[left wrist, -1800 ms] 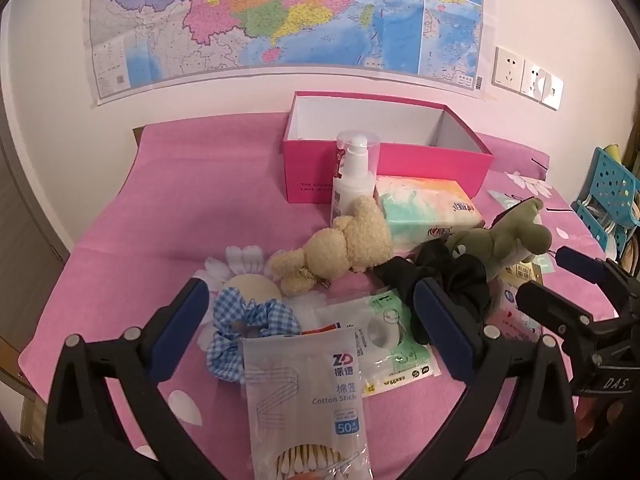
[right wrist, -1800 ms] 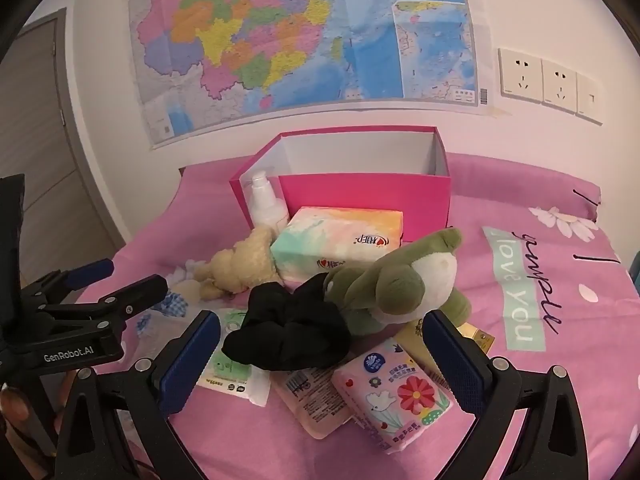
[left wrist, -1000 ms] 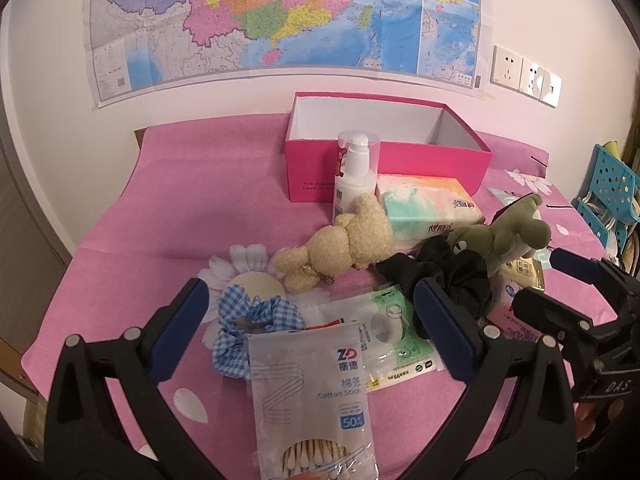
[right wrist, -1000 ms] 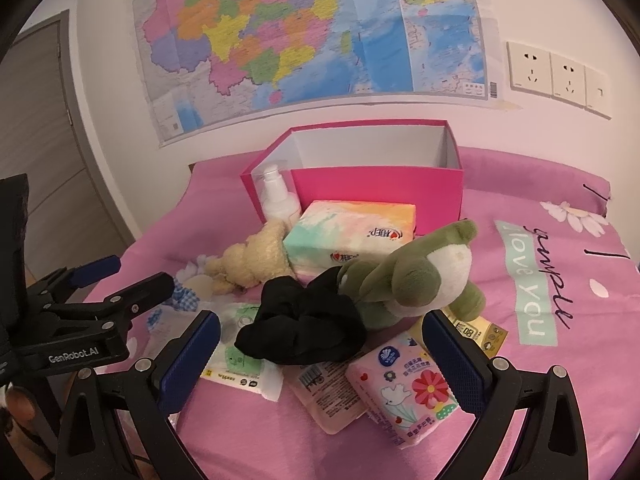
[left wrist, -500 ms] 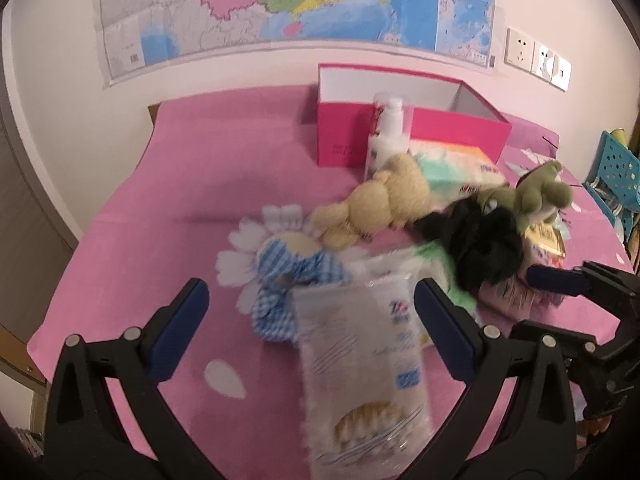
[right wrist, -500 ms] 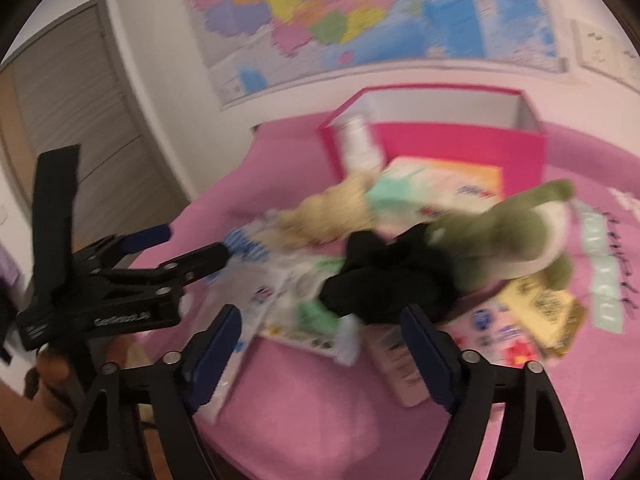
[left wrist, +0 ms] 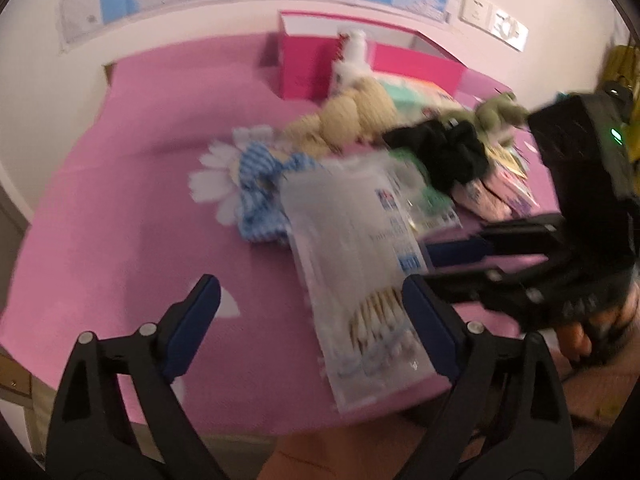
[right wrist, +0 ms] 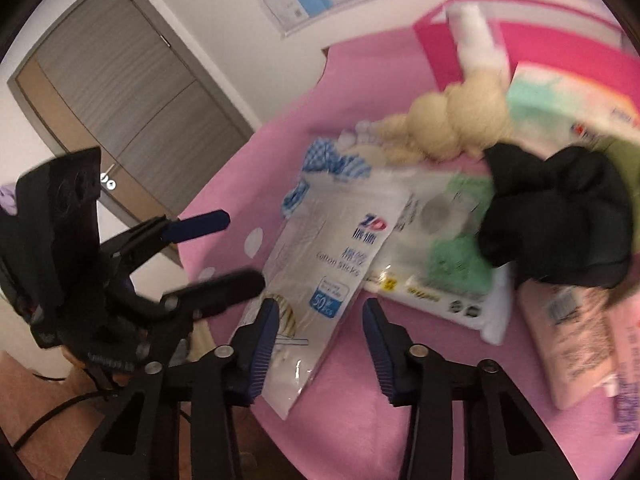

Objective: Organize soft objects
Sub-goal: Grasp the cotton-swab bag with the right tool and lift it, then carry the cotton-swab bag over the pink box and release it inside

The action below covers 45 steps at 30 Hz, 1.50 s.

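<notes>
Right gripper (right wrist: 318, 342): fingers spread, nothing between them; it hovers over the near end of the bag of cotton sticks (right wrist: 320, 276)
Left gripper (left wrist: 312, 328): fingers spread wide and empty, low over the pink tablecloth (left wrist: 120, 208) at the near edge
Task's things: the soft ones lie past the bag: blue gingham scrunchie (right wrist: 334, 164), cream teddy bear (right wrist: 452, 120), black scrunchie (right wrist: 556, 220), green plush toy (left wrist: 498, 114)
Destination, as a judgement: the open pink box (left wrist: 312, 60) at the back, behind a white pump bottle (left wrist: 352, 56)
Key relation: the bag's long axis runs from the right fingers away and to the right, its cotton-tip end nearest; the gingham scrunchie is touching its far end, partly under it
Nearer hand: the right gripper sits right at the bag; in the left wrist view the bag lies just inside the left gripper's right finger
Right wrist view only: printed label on the bag, the green wipes pack (right wrist: 448, 252) beneath it, a grey door (right wrist: 120, 92)
Left wrist view only: the green plush toy clearly, wall sockets (left wrist: 494, 20)
Blur: both views are smeared
</notes>
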Tool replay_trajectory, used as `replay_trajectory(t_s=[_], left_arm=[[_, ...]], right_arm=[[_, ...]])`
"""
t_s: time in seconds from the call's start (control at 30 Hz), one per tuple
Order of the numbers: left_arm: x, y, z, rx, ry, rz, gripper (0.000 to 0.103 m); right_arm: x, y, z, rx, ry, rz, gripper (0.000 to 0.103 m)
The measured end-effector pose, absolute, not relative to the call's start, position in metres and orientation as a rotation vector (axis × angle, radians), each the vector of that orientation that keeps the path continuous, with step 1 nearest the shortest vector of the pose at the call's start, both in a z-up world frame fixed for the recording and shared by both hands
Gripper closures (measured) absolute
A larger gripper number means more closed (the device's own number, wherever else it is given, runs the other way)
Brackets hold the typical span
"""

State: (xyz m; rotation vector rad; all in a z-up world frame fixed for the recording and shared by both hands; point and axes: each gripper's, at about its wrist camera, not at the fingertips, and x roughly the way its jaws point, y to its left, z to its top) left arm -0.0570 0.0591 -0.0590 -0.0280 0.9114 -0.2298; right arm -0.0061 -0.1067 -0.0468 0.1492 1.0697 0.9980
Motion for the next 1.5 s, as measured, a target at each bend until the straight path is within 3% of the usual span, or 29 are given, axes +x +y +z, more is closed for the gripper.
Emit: replay_trajectory(t_s=[0.1, 0.17, 0.27, 0.87, 1.17, 1.5], left_arm=[[-0.057, 0.056, -0.067, -0.043, 0.964, -0.311, 0.026], [-0.054, 0.053, -0.073, -0.05, 0.982, -0.346, 0.037], [-0.051, 0.049, -0.071, -0.077, 0.989, -0.389, 0.047], [0.006, 0.0, 0.013, 0.017, 0.746, -0.519, 0.05], [0.085, -0.025, 0.067, 0.064, 0.67, -0.517, 0.051], [0.175, -0.025, 0.086, 0.027, 0.713, -0.474, 0.051]], right_arm=[[-0.001, -0.104, -0.054, 0.178, 1.101, 1.01, 0.066], [0.0, -0.104, -0.057, 0.192, 1.107, 1.02, 0.077], [-0.001, -0.107, -0.057, 0.205, 1.106, 1.031, 0.084], [0.01, -0.168, 0.025, 0.126, 0.821, 0.898, 0.088], [0.073, -0.19, 0.076, 0.126, 0.669, 0.808, 0.088], [0.167, -0.187, 0.096, 0.152, 0.653, 0.76, 0.088]])
